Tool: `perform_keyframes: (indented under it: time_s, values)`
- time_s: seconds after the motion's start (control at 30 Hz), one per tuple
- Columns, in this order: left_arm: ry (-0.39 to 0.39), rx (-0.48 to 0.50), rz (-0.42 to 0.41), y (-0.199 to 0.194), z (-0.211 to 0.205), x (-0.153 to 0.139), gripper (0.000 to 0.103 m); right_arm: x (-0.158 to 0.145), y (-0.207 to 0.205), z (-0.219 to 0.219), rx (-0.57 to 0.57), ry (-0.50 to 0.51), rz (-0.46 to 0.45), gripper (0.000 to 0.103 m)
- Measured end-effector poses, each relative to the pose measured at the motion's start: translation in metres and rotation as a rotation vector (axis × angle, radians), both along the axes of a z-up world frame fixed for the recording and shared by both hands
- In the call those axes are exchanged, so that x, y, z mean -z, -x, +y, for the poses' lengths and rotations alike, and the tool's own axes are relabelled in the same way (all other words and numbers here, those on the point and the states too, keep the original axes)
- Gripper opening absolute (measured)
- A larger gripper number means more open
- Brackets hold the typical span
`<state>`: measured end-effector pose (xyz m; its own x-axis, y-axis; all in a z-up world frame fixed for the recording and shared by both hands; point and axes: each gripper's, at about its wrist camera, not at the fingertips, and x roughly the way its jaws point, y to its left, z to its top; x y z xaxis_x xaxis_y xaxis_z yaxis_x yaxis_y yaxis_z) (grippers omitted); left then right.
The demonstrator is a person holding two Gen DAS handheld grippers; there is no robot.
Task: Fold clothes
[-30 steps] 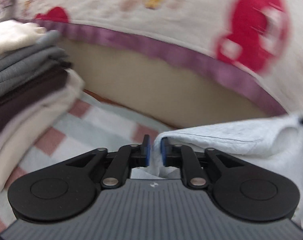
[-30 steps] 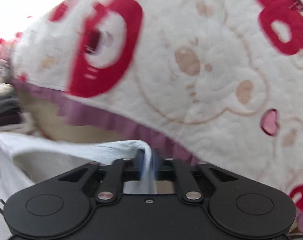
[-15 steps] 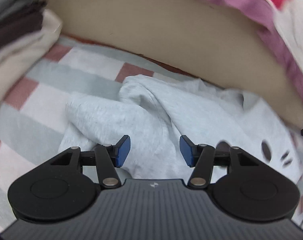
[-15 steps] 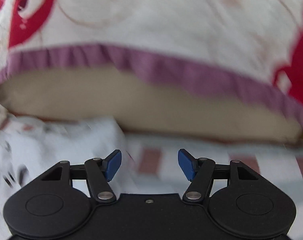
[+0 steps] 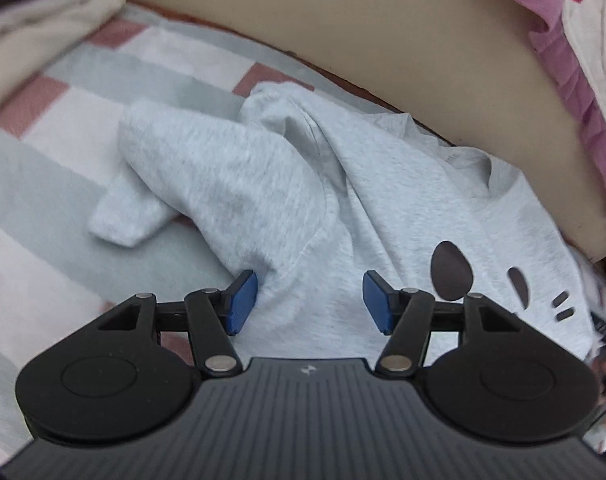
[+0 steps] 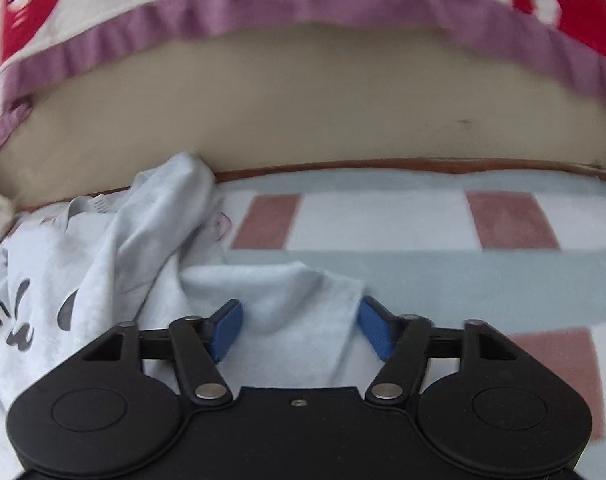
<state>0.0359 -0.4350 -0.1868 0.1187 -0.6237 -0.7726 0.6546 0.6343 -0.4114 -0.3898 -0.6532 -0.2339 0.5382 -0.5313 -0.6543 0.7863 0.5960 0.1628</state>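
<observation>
- Light grey cotton sweatshirt with dark cat-face print lies rumpled on the pink, white and grey checked blanket, right in front of both tongs.
- Left gripper: blue pads apart, jaws have just been opening; grey fabric lies under and between them but the pads don't press on it, so nothing is gripped.
- Right gripper: also spread wide, jaws have just been opening; a flap of the same sweatshirt sits between the pads, loose, not pinched.
- Ahead of the left tongs: one sleeve bunched and doubled over toward the left; neckline further ahead to the right, near the beige mattress side.
- Print sits just right of the left tongs' right pad, so the front is facing up.
- Step in hand, my read: garment just laid down, needs spreading flat before any fold.
- To do it well: pinch at hem or shoulder seams rather than mid-body; pull the two tongs apart sideways to take out wrinkles.
- Free the folded-over sleeve first or it gets trapped in the fold.
- Thin floppy knit, likely to drag on the fuzzy blanket; lift slightly while pulling.
- Folded clothes stack far left of the left tongs, probably the drop spot.
- Quilt with purple frill hangs over the mattress ahead; keep clear.
</observation>
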Motion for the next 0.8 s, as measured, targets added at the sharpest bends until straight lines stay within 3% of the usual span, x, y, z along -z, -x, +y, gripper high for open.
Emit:
perform_keyframes:
  time_s: [0.03, 0.1, 0.13, 0.23, 0.4, 0.5, 0.63, 0.8]
  values:
    - [0.006, -0.010, 0.000, 0.000, 0.000, 0.002, 0.058, 0.001, -0.007, 0.003, -0.041, 0.029, 0.025, 0.068]
    - [0.018, -0.027, -0.011, 0.000, -0.001, 0.003, 0.058, 0.001, -0.021, 0.014, -0.140, 0.099, 0.060, 0.019]
    - [0.017, -0.030, -0.013, 0.000, -0.002, 0.003, 0.058, -0.002, -0.027, 0.018, -0.177, 0.123, 0.082, 0.006]
    - [0.004, -0.040, -0.018, 0.000, -0.003, 0.001, 0.058, -0.028, -0.032, 0.029, -0.154, 0.329, 0.173, 0.006]
    - [-0.041, -0.014, -0.080, 0.003, -0.005, 0.003, 0.058, -0.079, 0.020, -0.015, 0.193, 0.482, 0.129, 0.006]
    - [-0.057, 0.011, -0.129, 0.010, -0.008, 0.003, 0.058, -0.074, 0.036, -0.050, 0.275, 0.457, 0.167, 0.006]
    - [-0.058, 0.002, -0.128, 0.007, -0.008, 0.003, 0.058, -0.056, 0.035, -0.081, 0.245, 0.368, 0.240, 0.007]
    - [-0.078, -0.153, -0.175, -0.017, 0.008, -0.005, 0.058, -0.037, 0.022, -0.097, 0.257, 0.338, 0.346, 0.007]
